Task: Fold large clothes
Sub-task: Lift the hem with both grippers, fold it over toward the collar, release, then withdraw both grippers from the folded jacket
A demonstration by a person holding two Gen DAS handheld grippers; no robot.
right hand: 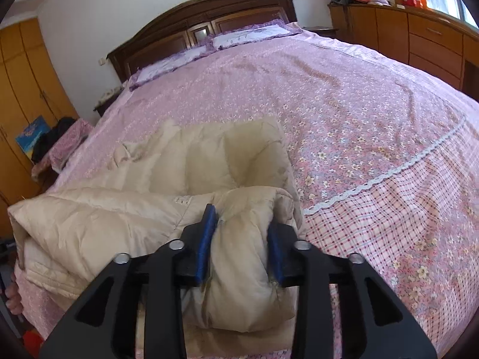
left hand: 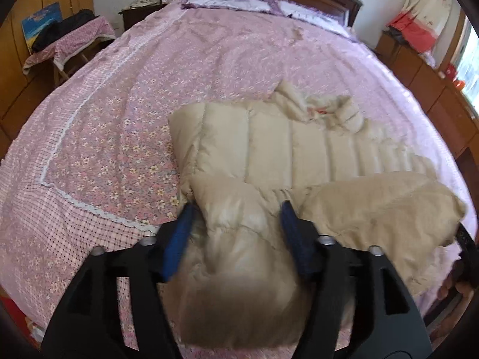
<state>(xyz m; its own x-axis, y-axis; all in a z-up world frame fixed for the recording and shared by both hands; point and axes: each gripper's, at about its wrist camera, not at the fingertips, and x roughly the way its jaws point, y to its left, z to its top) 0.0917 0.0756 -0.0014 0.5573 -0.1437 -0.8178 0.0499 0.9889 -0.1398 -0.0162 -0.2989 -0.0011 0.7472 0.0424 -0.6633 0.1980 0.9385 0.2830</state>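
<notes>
your left gripper [left hand: 236, 224] and right gripper [right hand: 241, 239] both stand parted around the folded near edge of the beige down jacket [left hand: 284, 149], whose length runs crosswise at the foot of the floral bedspread [left hand: 125, 113].

Right gripper [right hand: 239, 233] low over pink floral bedspread [right hand: 359, 113], blue pads flanking a bulging fold of cream quilted jacket [right hand: 185, 161]; pad contact unclear.

The jacket [left hand: 269, 146] lies on the bed [left hand: 149, 68] near its foot — pillows [left hand: 233, 3] far behind it, against the headboard [right hand: 191, 27].
</notes>
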